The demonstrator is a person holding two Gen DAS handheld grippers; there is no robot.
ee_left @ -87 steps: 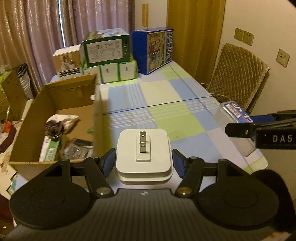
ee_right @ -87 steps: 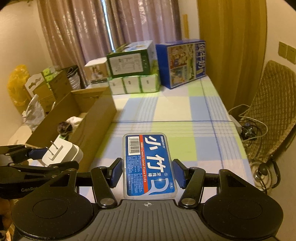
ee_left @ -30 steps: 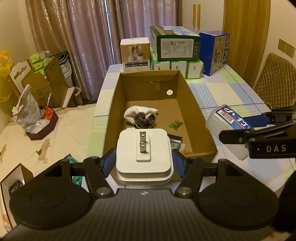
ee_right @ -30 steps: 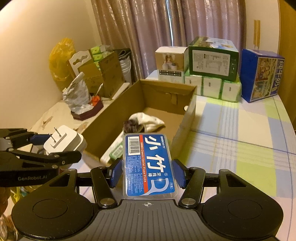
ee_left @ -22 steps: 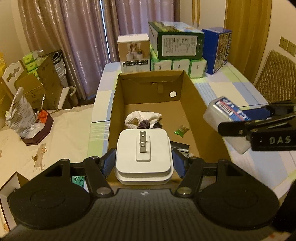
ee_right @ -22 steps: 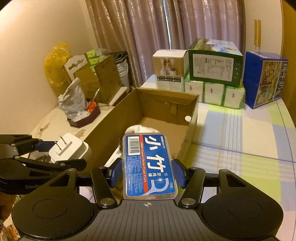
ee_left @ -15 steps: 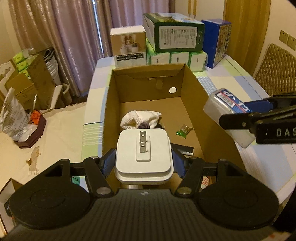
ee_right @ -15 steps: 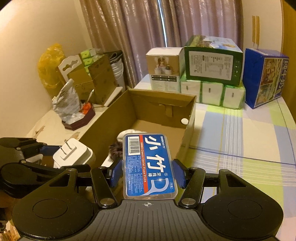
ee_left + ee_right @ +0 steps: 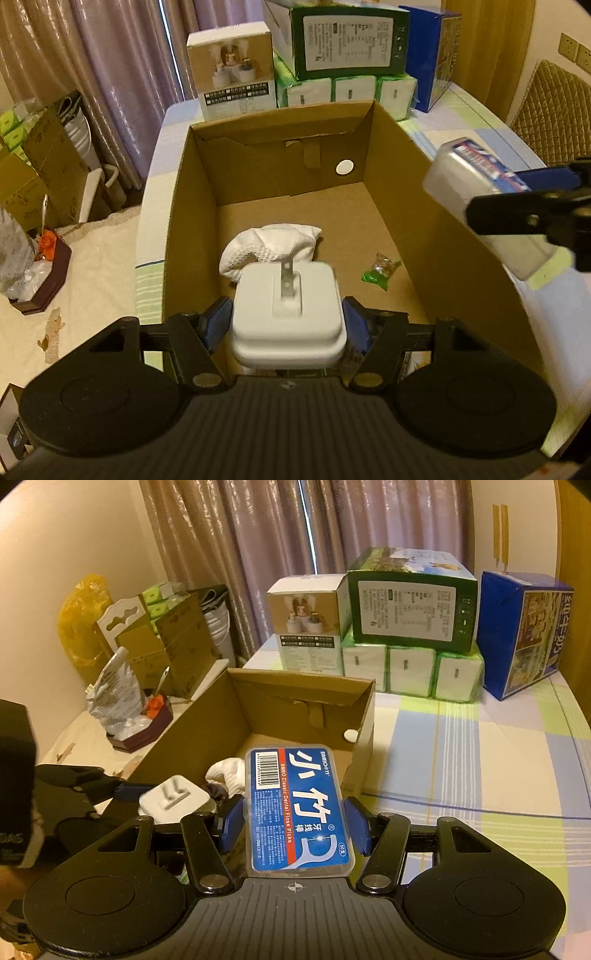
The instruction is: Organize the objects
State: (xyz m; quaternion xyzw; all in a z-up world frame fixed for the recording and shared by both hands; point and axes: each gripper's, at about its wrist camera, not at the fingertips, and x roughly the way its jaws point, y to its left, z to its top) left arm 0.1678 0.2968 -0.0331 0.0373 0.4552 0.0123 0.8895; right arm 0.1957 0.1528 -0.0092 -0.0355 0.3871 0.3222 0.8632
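White cloth [image 9: 271,242] and green wrapper [image 9: 380,267] – inside cardboard box [image 9: 439,229]

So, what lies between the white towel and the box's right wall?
In the left wrist view, a small green wrapper lies on the cardboard box floor beside the white towel.

Counted across both views:

2 grippers: left gripper [image 9: 288,323] and right gripper [image 9: 294,825].
1 white charger [image 9: 288,314], with 2 metal prongs [image 9: 286,275].
1 floss pick case [image 9: 297,808].
1 open cardboard box [image 9: 454,240], with 1 round white sticker [image 9: 344,167] on its far inner wall.
Inside the box: 1 white cloth [image 9: 271,249] and 1 small green wrapper [image 9: 380,267].
Behind the box: 1 white carton [image 9: 308,622], 1 green carton [image 9: 412,598], 1 blue carton [image 9: 524,627].
Under the green carton: 3 tissue packs [image 9: 412,668] seen from the front.
1 yellow bag [image 9: 83,620] at the wall.
1 dark tray [image 9: 142,725] on the side surface.
1 quilted chair [image 9: 554,110].
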